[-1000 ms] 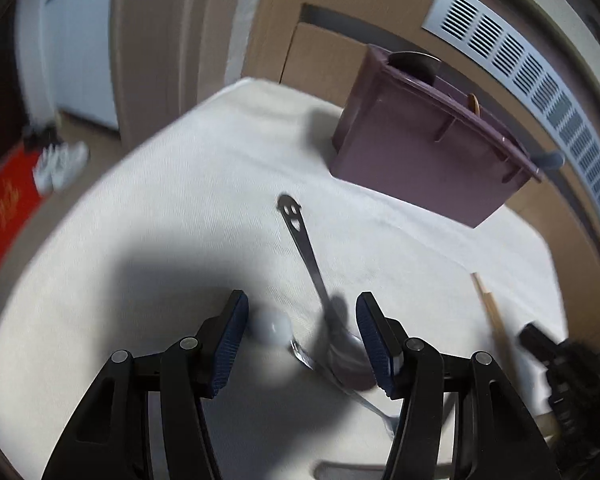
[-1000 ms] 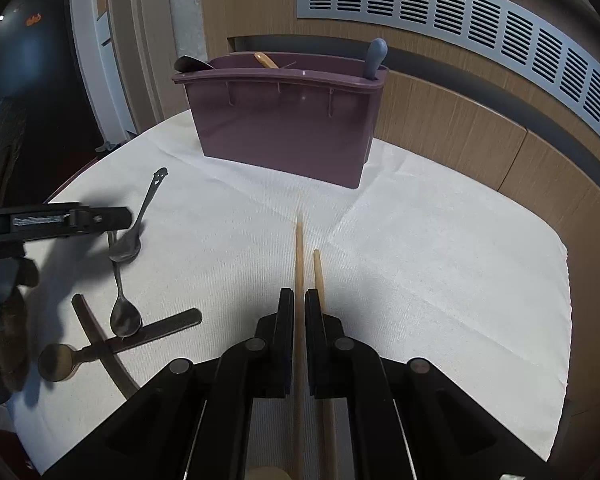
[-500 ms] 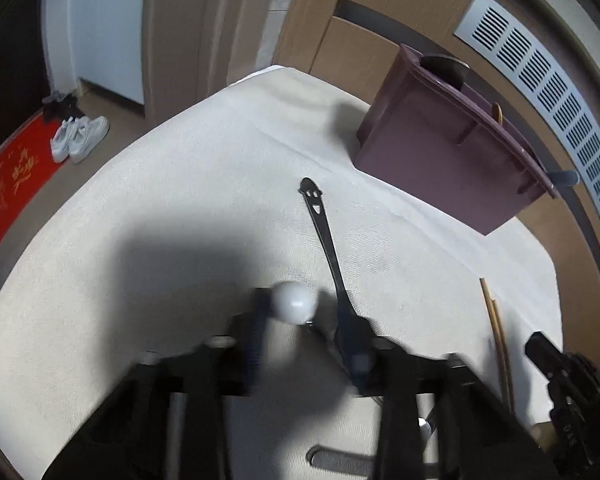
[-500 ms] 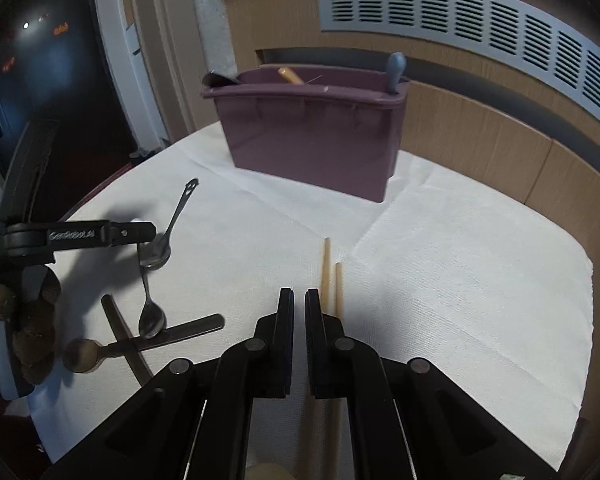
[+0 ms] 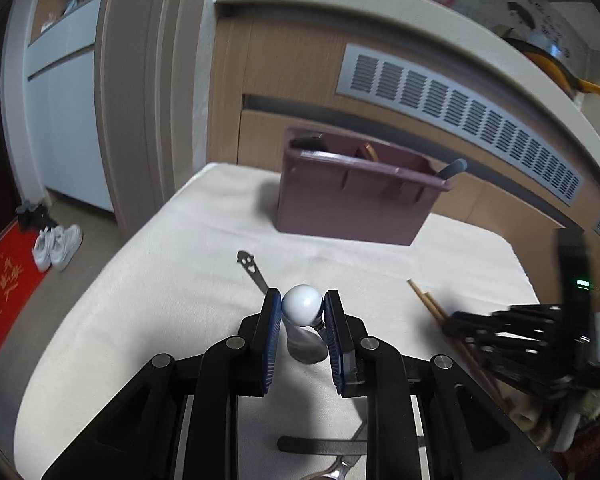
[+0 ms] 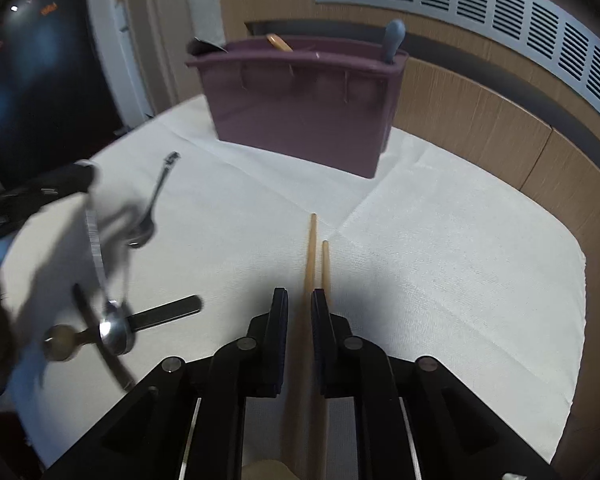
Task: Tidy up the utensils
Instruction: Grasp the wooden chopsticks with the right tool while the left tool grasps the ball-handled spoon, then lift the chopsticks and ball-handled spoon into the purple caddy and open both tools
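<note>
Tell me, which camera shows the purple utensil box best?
The right wrist view: the purple utensil box faces the camera squarely, with handles poking out of its top. The left wrist view shows it too, but farther off and at an angle.

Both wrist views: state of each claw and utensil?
Left claw: just closed, shut on white-knobbed spoon.
White-knobbed spoon: lifted off cloth.
Right claw: just opened, one chopstick between its jaws.
Chopsticks: flat, side by side.
Smiley spoon: flat on cloth.
Purple caddy: upright, partly filled.
</note>
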